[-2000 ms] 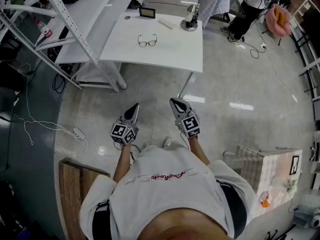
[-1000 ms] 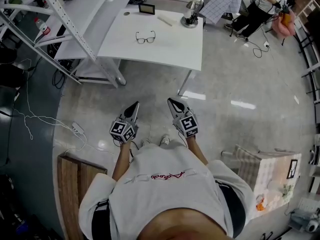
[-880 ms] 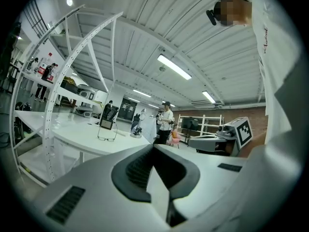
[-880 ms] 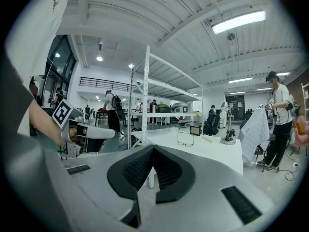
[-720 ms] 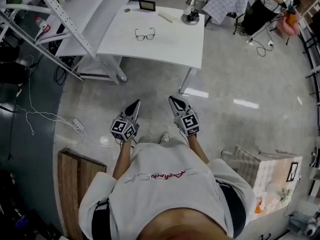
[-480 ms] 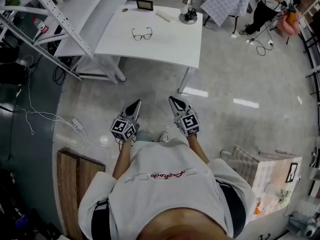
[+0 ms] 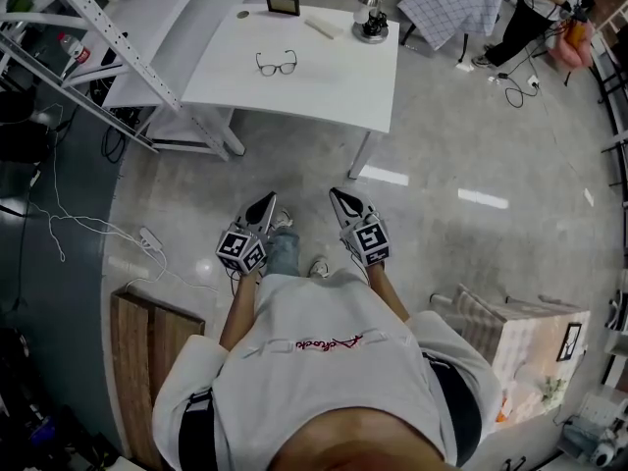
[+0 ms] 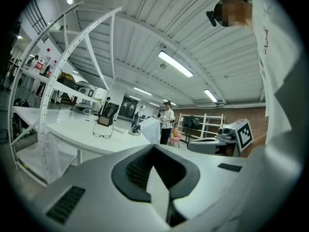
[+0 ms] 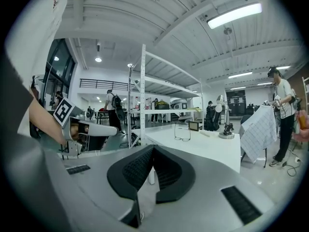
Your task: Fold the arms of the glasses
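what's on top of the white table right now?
On the white table: glasses with arms open, a small dark framed panel, a pale stick, a round-based stand, a small disc. Nothing covers the tabletop in the head view.

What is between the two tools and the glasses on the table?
Only grey floor and the white table's bare near part separate the left tool and right tool from the glasses, as the head view shows.

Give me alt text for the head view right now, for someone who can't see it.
Seen from above, a person stands on a grey floor, some way short of a white table where the glasses lie with their arms open. The left gripper and right gripper are held side by side, pointing toward the table, jaws together and empty.
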The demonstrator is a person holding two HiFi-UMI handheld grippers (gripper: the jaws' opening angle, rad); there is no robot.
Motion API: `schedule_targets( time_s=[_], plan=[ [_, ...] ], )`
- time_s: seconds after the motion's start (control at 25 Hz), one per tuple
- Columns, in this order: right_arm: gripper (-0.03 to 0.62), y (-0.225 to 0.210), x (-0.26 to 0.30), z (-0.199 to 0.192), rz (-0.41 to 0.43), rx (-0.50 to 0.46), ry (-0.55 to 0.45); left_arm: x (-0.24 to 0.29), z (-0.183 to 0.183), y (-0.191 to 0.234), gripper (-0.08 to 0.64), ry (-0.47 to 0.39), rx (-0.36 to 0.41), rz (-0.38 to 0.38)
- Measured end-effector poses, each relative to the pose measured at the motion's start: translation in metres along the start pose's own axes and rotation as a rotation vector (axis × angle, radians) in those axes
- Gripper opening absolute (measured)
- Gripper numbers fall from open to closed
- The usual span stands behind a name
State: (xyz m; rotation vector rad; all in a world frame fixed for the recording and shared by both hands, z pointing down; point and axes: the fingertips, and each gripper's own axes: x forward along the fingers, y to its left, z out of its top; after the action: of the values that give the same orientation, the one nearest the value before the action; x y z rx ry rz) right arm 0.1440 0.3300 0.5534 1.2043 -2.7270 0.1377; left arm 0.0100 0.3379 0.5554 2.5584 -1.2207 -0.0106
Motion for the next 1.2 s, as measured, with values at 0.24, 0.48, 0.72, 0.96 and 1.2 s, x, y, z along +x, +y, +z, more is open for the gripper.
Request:
schedule_targets(
  time_s=[0.24,0.48,0.72,0.96,1.2],
  plan=[
    [0.026,-0.011,0.017,-0.001,-0.001,-0.004,0.012,0.015,-0.002,0.016,-0.009,0.005,-0.007,-0.001],
    [0.026,-0.026,0.048,0.006,0.003,-0.019,0.015,0.037,0.005,0.043,-0.009,-0.006,-0.015,-0.006],
    [0.026,-0.041,0.092,0.013,0.003,-0.032,0.027,0.067,0.019,0.085,-0.009,-0.021,-0.021,-0.013],
    [0.026,-0.065,0.142,0.032,-0.024,-0.046,0.033,0.095,0.042,0.130,-0.009,-0.026,-0.024,-0.041],
    [0.026,-0.076,0.191,0.050,-0.034,-0.057,0.042,0.112,0.065,0.178,-0.009,-0.029,-0.028,-0.055]
  ],
)
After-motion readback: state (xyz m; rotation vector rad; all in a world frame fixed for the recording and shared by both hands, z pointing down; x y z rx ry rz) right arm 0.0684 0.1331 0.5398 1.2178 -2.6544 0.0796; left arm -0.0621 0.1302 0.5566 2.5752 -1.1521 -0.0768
